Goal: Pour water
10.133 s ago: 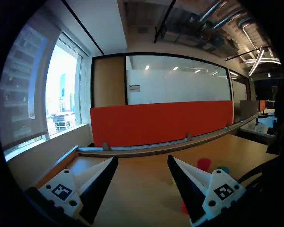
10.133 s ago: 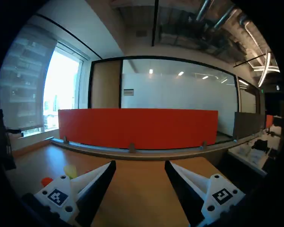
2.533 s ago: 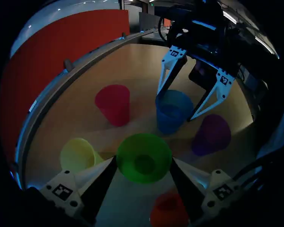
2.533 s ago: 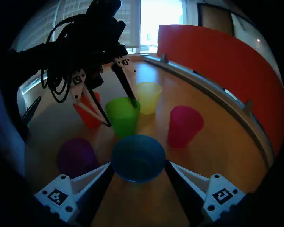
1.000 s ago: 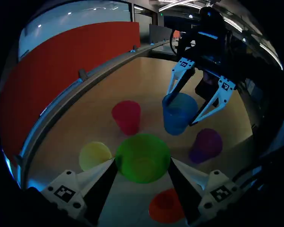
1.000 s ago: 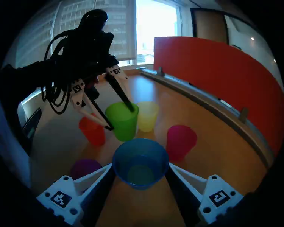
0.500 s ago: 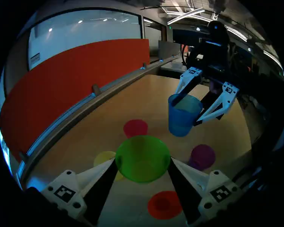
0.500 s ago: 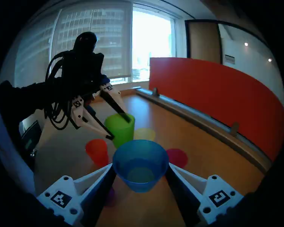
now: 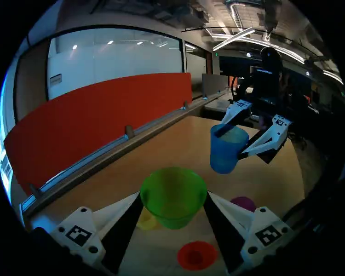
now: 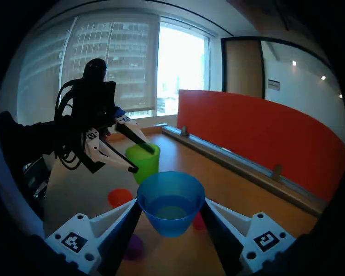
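Left tool [image 9: 172, 195] pinches green cup [image 9: 173, 212], a finger on each side, held clear above table [image 9: 186, 142]. Right tool [image 10: 170, 201] pinches blue cup [image 10: 170, 221], water inside, upright, apart from green. Step: pre-pour alignment. Next: bring blue rim over green mouth, tilt slowly

What looks like a yellow cup [image 9: 146, 221] is mostly hidden behind the green cup [image 9: 173, 197].

right gripper [image 10: 171, 201]: grips blue cup [image 10: 170, 223] | left gripper [image 10: 143, 159]: grips green cup [image 10: 149, 174] | both above table [image 10: 246, 195]
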### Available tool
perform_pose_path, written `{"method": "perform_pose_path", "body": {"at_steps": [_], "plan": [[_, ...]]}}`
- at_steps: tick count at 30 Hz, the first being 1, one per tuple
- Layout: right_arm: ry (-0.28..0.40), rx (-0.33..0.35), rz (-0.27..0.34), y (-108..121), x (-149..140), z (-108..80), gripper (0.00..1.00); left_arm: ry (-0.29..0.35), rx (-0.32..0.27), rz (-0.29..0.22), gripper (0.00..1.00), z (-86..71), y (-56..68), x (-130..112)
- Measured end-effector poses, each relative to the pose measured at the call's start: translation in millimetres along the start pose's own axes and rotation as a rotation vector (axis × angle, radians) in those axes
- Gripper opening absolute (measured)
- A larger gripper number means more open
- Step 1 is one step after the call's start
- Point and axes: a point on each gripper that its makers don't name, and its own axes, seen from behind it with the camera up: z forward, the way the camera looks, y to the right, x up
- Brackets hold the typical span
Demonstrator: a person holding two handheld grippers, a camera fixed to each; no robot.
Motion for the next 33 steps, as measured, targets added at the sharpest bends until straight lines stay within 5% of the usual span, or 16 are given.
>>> {"method": "perform_pose_path", "body": {"at_steps": [33], "plan": [[0.208, -0.018, -0.004, -12, 71, -7.8, 0.9, 0.273, 0.073, -0.057, 0.88, -43.5, -4.4, 57]]}}
